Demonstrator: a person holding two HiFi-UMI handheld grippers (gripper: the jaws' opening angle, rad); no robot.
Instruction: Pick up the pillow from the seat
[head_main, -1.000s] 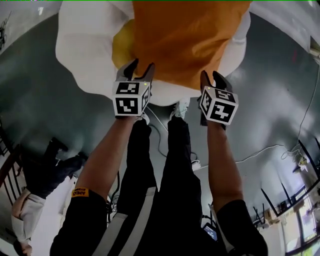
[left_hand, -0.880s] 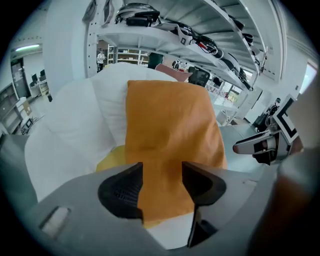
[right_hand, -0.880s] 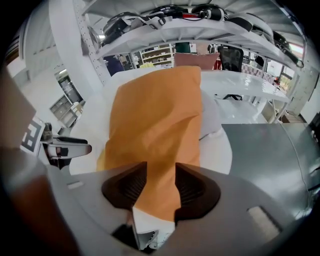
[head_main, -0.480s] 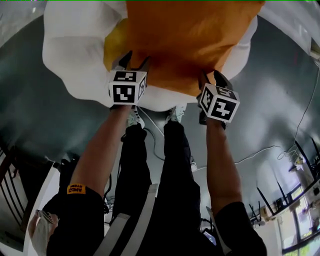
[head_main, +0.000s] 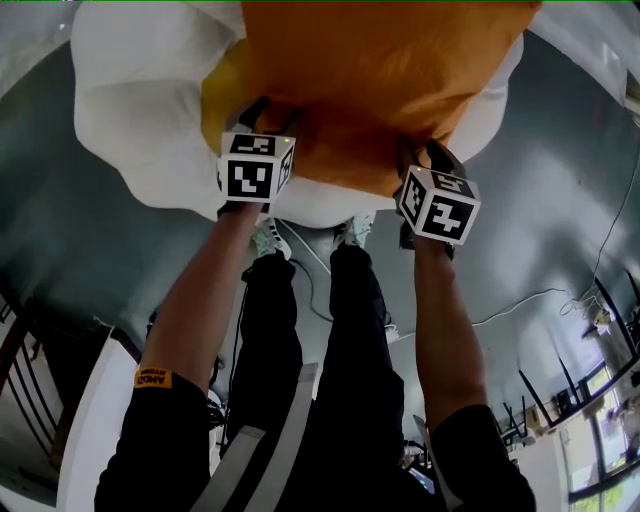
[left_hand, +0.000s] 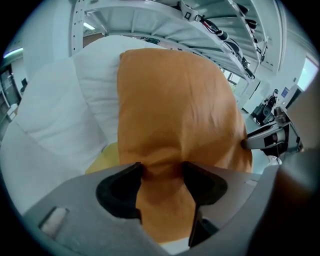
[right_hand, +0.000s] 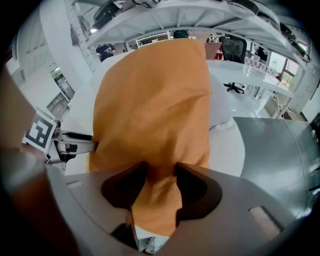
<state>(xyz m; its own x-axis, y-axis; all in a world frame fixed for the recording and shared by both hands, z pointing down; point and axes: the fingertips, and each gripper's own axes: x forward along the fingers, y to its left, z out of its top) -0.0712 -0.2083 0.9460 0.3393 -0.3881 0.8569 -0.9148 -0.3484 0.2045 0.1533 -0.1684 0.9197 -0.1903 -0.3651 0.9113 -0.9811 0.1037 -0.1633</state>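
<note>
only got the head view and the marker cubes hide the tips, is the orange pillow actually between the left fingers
observer: yes, the orange fabric pillow is bunched between the left gripper fingers, which press its sides while they are opening.
operator: and the right one
observer: same there, a fold of the pillow fills the right gripper, whose fingers are closing on it.
operator: anything behind the pillow
observer: white metal shelving rises behind and above it.

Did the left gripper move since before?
Yes. The left gripper went forward, past the white seat's front edge, onto the orange pillow. Its jaws are opening, with pillow between them.
</note>
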